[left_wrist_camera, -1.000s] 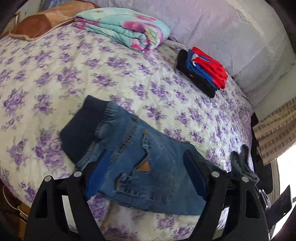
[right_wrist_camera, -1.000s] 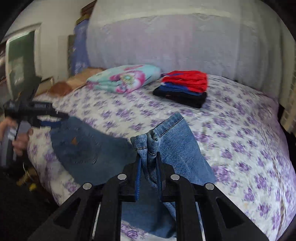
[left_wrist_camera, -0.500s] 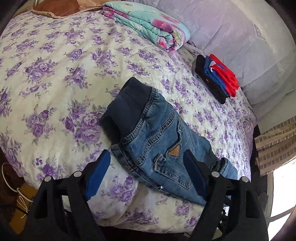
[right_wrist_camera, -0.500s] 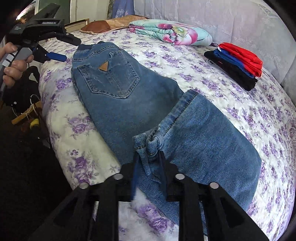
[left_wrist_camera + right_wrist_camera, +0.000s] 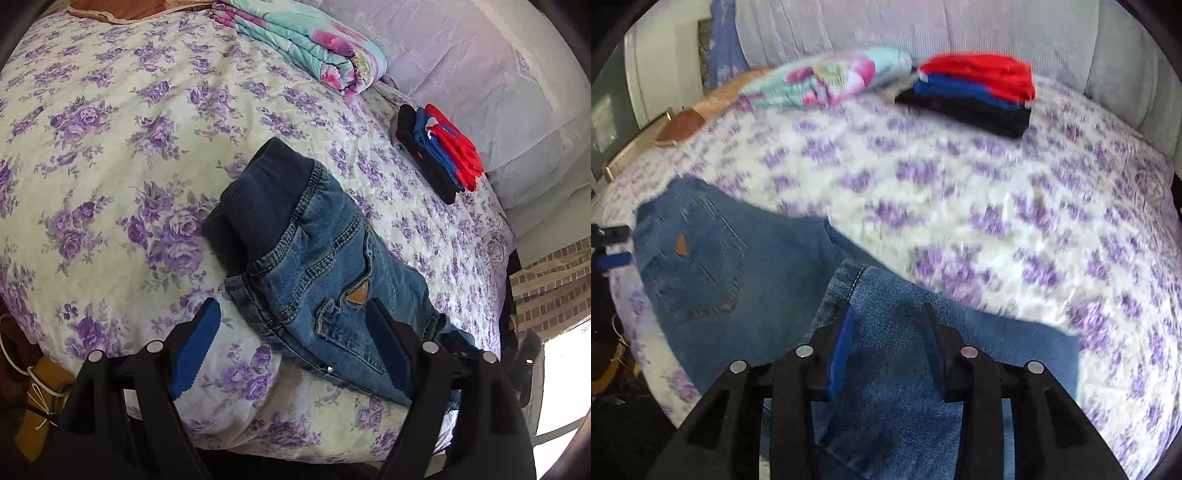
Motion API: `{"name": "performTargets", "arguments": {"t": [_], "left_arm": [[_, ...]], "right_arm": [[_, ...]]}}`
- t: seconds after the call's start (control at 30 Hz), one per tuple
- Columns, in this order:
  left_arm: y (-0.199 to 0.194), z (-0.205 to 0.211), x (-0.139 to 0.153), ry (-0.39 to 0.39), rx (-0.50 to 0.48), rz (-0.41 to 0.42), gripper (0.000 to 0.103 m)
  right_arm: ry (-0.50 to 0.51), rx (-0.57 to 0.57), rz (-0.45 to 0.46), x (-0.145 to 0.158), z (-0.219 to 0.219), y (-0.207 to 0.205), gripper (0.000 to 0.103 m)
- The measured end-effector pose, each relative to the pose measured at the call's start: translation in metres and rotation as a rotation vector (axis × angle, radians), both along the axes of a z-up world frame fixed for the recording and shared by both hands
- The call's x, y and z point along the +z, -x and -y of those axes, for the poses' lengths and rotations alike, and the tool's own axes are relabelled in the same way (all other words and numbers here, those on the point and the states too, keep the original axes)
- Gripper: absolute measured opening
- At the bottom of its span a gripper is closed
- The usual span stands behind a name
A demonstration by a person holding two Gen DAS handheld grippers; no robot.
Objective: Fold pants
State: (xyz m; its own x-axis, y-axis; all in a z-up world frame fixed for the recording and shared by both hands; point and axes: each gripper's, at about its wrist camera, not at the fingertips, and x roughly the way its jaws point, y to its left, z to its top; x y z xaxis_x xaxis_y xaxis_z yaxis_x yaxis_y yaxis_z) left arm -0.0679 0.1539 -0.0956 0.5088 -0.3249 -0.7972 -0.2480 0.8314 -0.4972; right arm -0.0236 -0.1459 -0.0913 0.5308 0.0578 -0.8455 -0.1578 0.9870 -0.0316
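Blue jeans (image 5: 328, 273) with a dark ribbed waistband lie on the bed near its front edge, back pocket and tan patch up. My left gripper (image 5: 295, 347) is open and empty, just above the seat of the jeans. In the right wrist view the jeans (image 5: 738, 273) lie flat with the leg end folded over on top (image 5: 897, 332). My right gripper (image 5: 888, 336) is open, hovering just above that folded leg end and holding nothing. The left gripper's tip (image 5: 613, 258) shows at the left edge.
The bed has a purple floral bedspread (image 5: 110, 155). A folded floral blanket (image 5: 306, 48) and a stack of folded red, blue and black clothes (image 5: 439, 151) lie at the back. A brown cushion (image 5: 122, 9) is far left. The floor drops off below the front edge.
My right gripper has opened and let go of the leg cuff, leaving the leg folded on the bed. My left gripper stays open and has drawn back slightly from the waistband.
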Motion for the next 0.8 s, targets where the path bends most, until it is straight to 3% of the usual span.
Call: {"name": "performTargets", "arguments": {"t": [0.13, 0.2, 0.27, 0.33, 0.4, 0.5, 0.53, 0.8], "left_arm": [[0.003, -0.007, -0.007, 0.021, 0.033, -0.024, 0.079], [0.003, -0.01, -0.011, 0.036, 0.056, -0.033, 0.079], [0.001, -0.011, -0.012, 0.036, 0.06, -0.033, 0.079], [0.0, -0.011, -0.013, 0.032, 0.06, -0.029, 0.079], [-0.003, -0.01, -0.015, 0.038, 0.061, -0.032, 0.079], [-0.008, -0.008, -0.017, 0.039, 0.054, -0.031, 0.079], [-0.011, -0.007, -0.018, 0.037, 0.05, -0.03, 0.079], [-0.037, -0.014, -0.03, 0.075, 0.052, 0.014, 0.081]], "right_arm": [[-0.037, 0.005, 0.006, 0.002, 0.007, 0.004, 0.037], [-0.104, -0.003, 0.051, 0.022, 0.015, 0.012, 0.036], [-0.102, 0.029, 0.126, 0.044, 0.014, 0.028, 0.037], [-0.073, 0.096, 0.13, 0.05, 0.01, 0.047, 0.039], [-0.032, 0.138, 0.093, 0.04, 0.006, 0.061, 0.043], [0.035, 0.155, -0.054, 0.0, -0.001, 0.062, 0.046], [0.026, 0.153, -0.021, 0.0, 0.0, 0.062, 0.046], [-0.011, 0.132, -0.022, 0.003, 0.006, 0.065, 0.047]]}}
